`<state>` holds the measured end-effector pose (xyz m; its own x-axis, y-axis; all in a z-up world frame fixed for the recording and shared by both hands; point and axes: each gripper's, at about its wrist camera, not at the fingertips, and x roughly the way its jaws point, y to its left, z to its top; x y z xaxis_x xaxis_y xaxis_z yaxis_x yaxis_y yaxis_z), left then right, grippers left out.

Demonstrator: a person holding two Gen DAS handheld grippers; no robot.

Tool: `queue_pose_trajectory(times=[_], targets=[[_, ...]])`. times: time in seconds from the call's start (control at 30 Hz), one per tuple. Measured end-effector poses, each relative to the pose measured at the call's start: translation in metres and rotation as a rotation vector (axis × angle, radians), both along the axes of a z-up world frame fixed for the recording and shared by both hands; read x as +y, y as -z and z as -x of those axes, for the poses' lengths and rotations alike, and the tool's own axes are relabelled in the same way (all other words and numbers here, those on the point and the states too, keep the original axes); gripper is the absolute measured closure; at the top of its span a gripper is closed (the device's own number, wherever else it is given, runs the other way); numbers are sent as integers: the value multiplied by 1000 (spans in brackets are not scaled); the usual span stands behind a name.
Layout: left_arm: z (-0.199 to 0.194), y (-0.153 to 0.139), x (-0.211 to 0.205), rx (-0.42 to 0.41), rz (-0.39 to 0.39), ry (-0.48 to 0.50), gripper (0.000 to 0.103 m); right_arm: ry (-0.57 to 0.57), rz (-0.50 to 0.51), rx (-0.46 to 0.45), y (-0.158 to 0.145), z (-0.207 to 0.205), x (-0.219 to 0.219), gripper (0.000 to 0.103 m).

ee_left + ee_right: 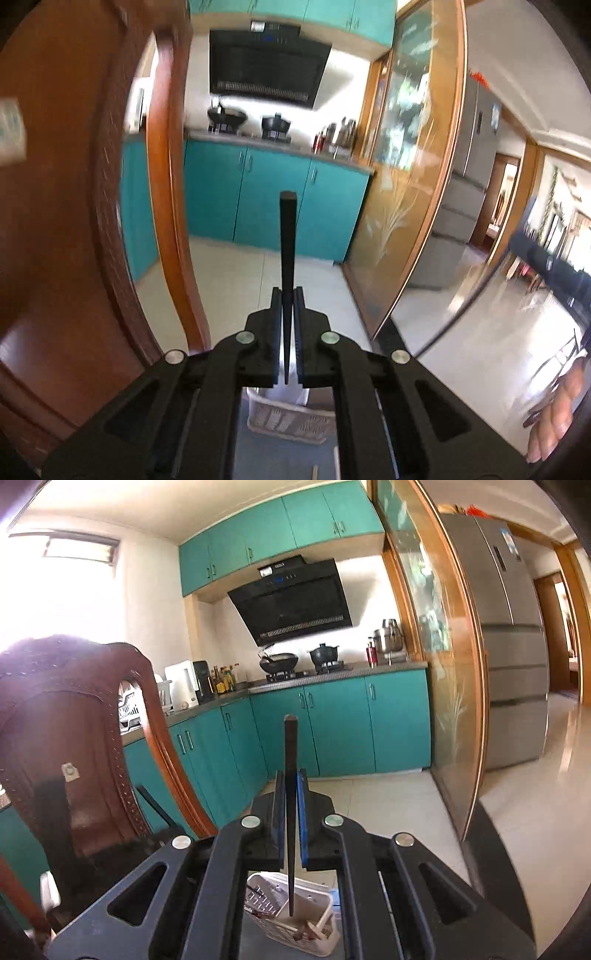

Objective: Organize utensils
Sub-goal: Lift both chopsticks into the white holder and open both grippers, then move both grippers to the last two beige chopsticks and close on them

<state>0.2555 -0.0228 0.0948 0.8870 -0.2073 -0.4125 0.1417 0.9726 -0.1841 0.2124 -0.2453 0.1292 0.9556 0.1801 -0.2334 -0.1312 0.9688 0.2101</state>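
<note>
My left gripper [287, 295] is shut on a black chopstick [287, 236] that stands upright, thick end up, thin tip down between the fingers. Below it sits a white slotted utensil basket [284, 421], partly hidden by the gripper. My right gripper [291, 775] is shut on a dark chopstick [290, 746], also upright; its thin tip hangs just above the white utensil basket [317, 901], which holds several utensils [306, 932].
A dark wooden chair [74, 738] stands close on the left. Teal kitchen cabinets [332, 723] and a stove with pots lie ahead. A wood-framed glass door [454, 701] and a fridge [513, 646] are at right. A person's hand [557, 413] shows at the right edge.
</note>
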Motion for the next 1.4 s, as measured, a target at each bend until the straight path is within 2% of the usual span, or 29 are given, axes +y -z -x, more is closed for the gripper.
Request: queue_pose_trajectory(times=[0.1,0.2,0.3,0.47,0.73,0.87,0.9,1.0,1.1,1.2,1.3,1.4], targets=[[-12,28,-6,62,-21,5,96,-11,42,52,23,-13,10,96],[-16,44,-7,96,-34,14,96,-17,65,92,40,-16,16,96],[-16,54,-6,121,-36,18,96,-31,66,114,51,-15,15,96],[-10,61,-9,117,-49,29,96,-25,68,119,55,-5,10,96],[18,63,-4,88,-28,55,93,-27,22,65,46,41,-10,85],[37,76,-1,105,-27,70,89,-49,30,49,61,78,-20,77],[42,81,-1,112,-37,74,86,-39,33,70,72,83,-23,70],[54,104,-6,149,-104,78,76,-30,28,192,111,80,-27,65],[55,132,-10,227,-135,106,75,-16,48,467,177,55,-19,65],[52,154,-11,303,-141,91,75,-29,113,644,230,35,2,65],[53,161,-10,318,-158,77,73,-53,121,738,262,21,18,65],[57,163,-7,315,-174,71,69,-54,133,765,275,15,29,65]])
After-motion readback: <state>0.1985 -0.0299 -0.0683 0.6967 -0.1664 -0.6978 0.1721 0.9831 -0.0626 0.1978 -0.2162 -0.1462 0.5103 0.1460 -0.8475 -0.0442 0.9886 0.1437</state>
